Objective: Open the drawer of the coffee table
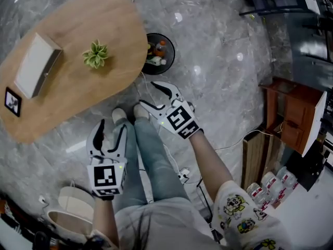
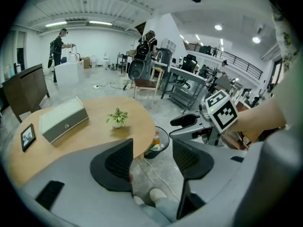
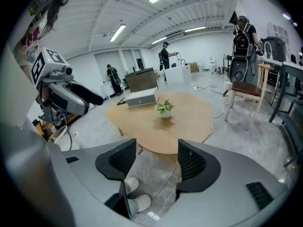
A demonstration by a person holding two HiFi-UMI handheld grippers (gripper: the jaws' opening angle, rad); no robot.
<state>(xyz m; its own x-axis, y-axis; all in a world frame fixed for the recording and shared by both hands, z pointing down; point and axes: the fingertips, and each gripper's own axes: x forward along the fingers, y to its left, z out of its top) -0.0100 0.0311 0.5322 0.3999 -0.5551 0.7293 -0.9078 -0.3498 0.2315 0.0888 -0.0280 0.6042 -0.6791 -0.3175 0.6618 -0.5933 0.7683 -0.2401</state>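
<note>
- Grey marbled floor [image 1: 218,61] fills the head view, and you stand on it at the near edge of the coffee table [image 1: 67,103], your pale shoes [image 1: 127,113] just beside its rim.
- That wooden table top is rounded and carries three things: a small potted plant [image 1: 95,54] near the middle, a grey drawer box [image 1: 36,64] further along, and a dark picture frame [image 1: 12,101] beyond it at the far end.
- Your left gripper view shows the drawer box with a small knob [image 2: 66,125] on its long front; the front sits flush, so the drawer is closed.
- Your left gripper [image 1: 111,128] hangs above your knees, short of the table, well apart from the drawer box. Its jaws stand apart with only floor and your shoes showing between them.
- Your right gripper [image 1: 151,95] is held a little further forward, just off the rounded end of the table. Its jaws are spread too and hold nothing; through the gap you see floor and the table's edge.
- Neither gripper touches the table or anything on it.
- Beside the table's rounded end a round black bin [image 1: 158,52] stands on the floor with bottles in it.
- To your right stands a wooden cabinet [image 1: 291,113], with water bottles [image 1: 270,184] on the floor near it.
</note>
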